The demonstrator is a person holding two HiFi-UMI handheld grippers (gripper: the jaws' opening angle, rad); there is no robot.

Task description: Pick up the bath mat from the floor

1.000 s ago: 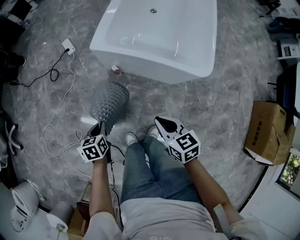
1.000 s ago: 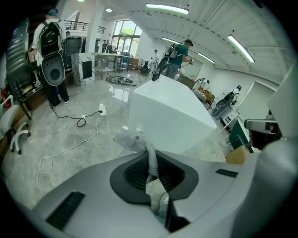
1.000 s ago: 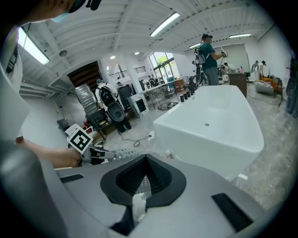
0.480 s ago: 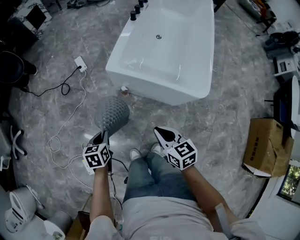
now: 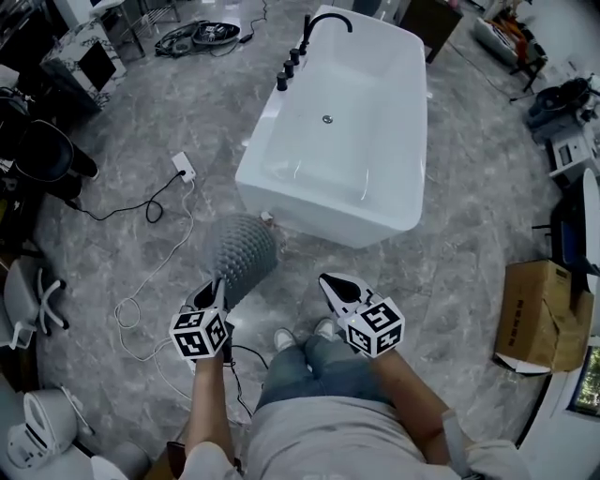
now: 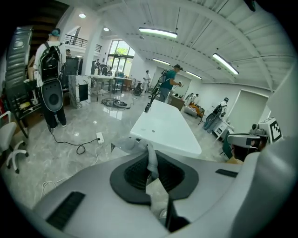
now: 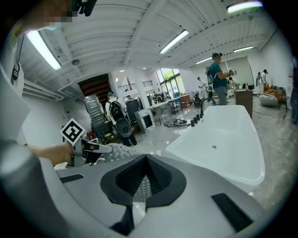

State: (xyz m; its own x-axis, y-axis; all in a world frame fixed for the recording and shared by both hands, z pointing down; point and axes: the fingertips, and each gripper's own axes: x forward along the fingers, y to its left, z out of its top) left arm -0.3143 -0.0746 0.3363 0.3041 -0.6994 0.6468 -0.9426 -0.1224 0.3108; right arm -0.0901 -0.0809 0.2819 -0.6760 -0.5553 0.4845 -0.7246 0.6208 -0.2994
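The left tongs (image 5: 217,291) are nipped almost fully together on a fold of the grey bath mat (image 5: 242,255); the left gripper view shows the pale cloth pinched between the dark pads. The mat hangs from that grip as a rounded, knobbly bundle in front of the near end of the white bathtub (image 5: 347,141), towards the tub's left corner. From the head view I cannot tell whether the mat's far edge is off the grey marble floor (image 5: 450,253). The right tongs (image 5: 330,279) sit in front of the same near end of the bathtub, to the right of the mat and apart from it. Their tips meet in a narrow point, and the right gripper view shows only their own ribbed pads between them. A black faucet (image 5: 323,21) stands at the far end of the bathtub. A white power strip (image 5: 182,168) with its black cable lies on the floor left of the tub, and a cardboard box (image 5: 539,314) sits well off to the tub's right.
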